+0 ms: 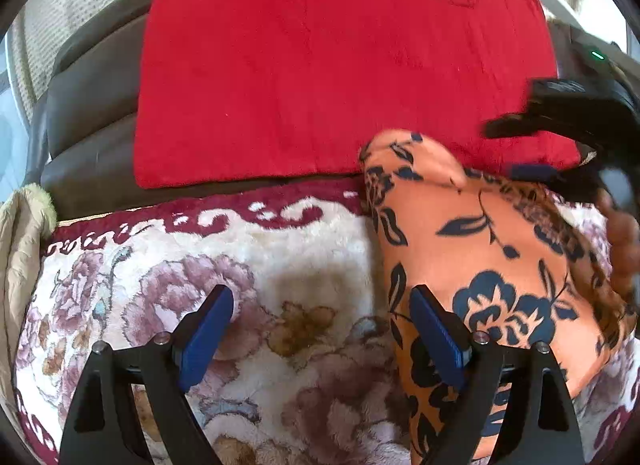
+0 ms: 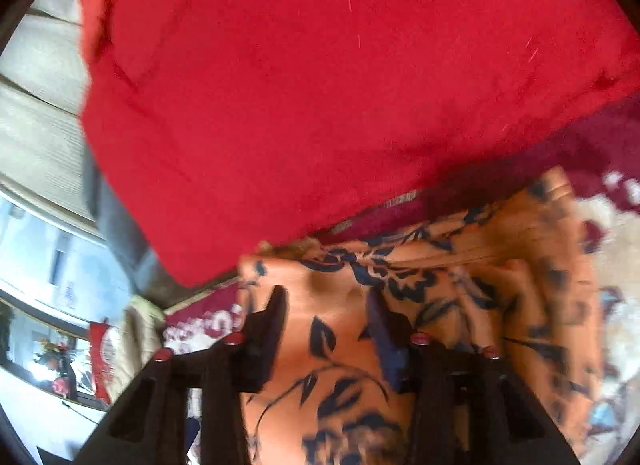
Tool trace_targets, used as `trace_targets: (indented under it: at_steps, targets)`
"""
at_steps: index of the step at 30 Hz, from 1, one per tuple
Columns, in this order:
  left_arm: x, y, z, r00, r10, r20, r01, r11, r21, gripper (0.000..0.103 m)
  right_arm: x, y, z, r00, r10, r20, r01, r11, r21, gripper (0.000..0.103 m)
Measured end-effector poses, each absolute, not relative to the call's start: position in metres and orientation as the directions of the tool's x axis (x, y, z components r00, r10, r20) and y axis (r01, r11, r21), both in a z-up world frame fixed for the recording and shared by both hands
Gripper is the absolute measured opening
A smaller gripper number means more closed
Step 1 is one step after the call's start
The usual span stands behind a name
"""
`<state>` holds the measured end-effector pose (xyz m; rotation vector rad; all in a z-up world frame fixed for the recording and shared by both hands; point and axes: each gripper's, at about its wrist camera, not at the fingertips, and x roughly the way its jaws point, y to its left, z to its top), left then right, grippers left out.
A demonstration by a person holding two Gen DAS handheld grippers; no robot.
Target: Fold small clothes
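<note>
Cloth, the orange floral garment [image 1: 480,233], is lying at lower right on the fleece blanket [image 1: 180,265]. Left tool [image 1: 320,329] is gaping, released; right tool [image 2: 328,329] is straddling fabric unclenched, risking dragging the fold apart.

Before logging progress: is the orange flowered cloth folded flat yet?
Not yet: the orange cloth lies bunched and creased on the blanket.
</note>
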<state>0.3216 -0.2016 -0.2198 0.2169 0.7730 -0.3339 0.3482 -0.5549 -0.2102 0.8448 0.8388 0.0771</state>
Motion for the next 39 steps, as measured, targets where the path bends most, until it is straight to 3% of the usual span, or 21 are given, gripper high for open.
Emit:
trace_targets:
  at_steps: [3, 7, 12, 19, 22, 39]
  targets:
    - [0.318, -0.202, -0.215, 0.687, -0.219, -0.692, 0.371, 0.926, 0.075, 0.09, 0.317, -0.567, -0.19, 0.703, 0.237, -0.67, 0.308, 0.748, 0.588, 0.065]
    - [0.313, -0.205, -0.211, 0.716, -0.198, -0.669, 0.362, 0.925, 0.113, 0.09, 0.28, -0.554, -0.166, 0.646, -0.037, -0.763, 0.383, 0.88, 0.281, 0.065]
    - [0.312, -0.205, -0.213, 0.716, -0.189, -0.672, 0.353, 0.928, 0.115, 0.09, 0.251, -0.528, -0.156, 0.631, -0.133, -0.764, 0.363, 0.921, 0.139, 0.065]
    - [0.312, -0.208, -0.223, 0.709, -0.156, -0.688, 0.353, 0.923, 0.155, 0.09, 0.246, -0.46, -0.204, 0.559, -0.194, -0.806, 0.31, 0.951, -0.014, 0.063]
    - [0.314, -0.208, -0.229, 0.697, -0.148, -0.702, 0.354, 0.922, 0.157, 0.09, 0.241, -0.44, -0.214, 0.577, -0.302, -0.759, 0.303, 0.942, -0.144, 0.063]
    - [0.325, -0.198, -0.229, 0.688, -0.151, -0.71, 0.328, 0.937, 0.118, 0.09, 0.24, -0.431, -0.212, 0.583, -0.356, -0.73, 0.302, 0.929, -0.212, 0.063]
